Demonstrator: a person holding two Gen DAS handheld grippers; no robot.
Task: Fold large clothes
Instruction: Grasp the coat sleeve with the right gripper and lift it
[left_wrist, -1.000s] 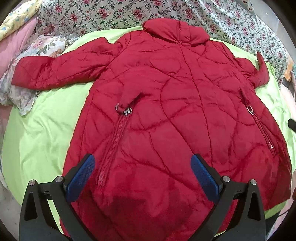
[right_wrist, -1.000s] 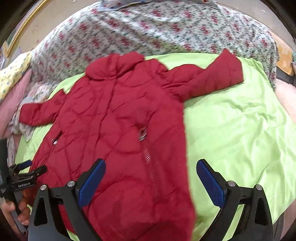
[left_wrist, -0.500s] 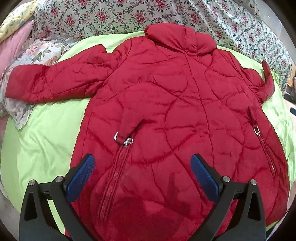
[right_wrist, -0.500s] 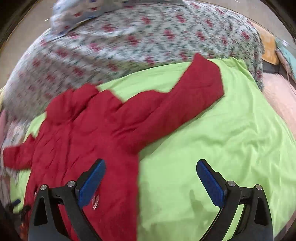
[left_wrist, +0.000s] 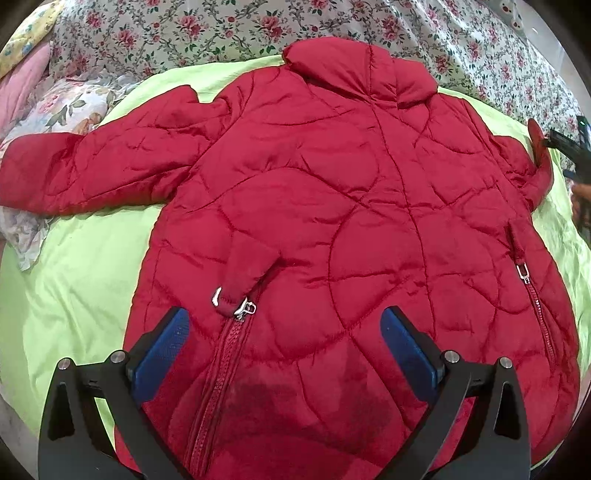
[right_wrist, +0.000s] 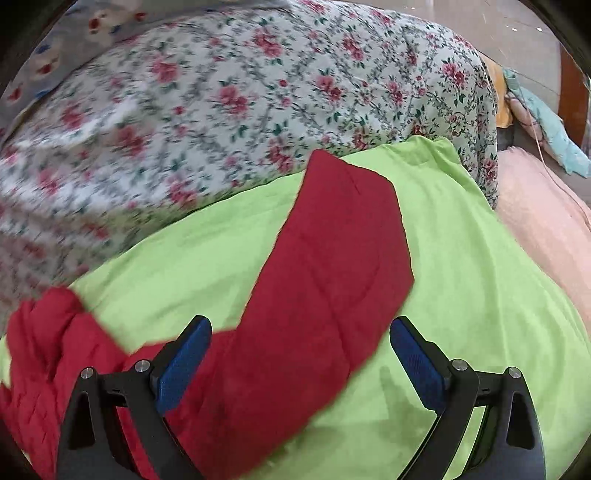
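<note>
1. The right gripper (right_wrist: 299, 360) has its jaws spread wide and holding nothing; its blue pads (right_wrist: 415, 363) straddle the red sleeve (right_wrist: 325, 280) that fills the lower centre of the right wrist view.
2. That sleeve runs from lower left to upper centre of the frame, its cuff at the far end, so its long axis lies nearly along the jaws' line of sight rather than across it. I'd judge the right hand the nearer one for taking this sleeve and folding it in.
3. The left gripper (left_wrist: 284, 345) is likewise open and empty, hovering over the hem end of the red jacket (left_wrist: 332, 206), beside a zip pull (left_wrist: 245, 308).
4. The jacket lies spread flat on the green sheet (left_wrist: 74, 280) of the bed, collar at the top centre, the other sleeve (left_wrist: 92, 166) stretched out to the left edge.
5. A floral quilt (right_wrist: 221, 96) sits beyond the sheet.
</note>
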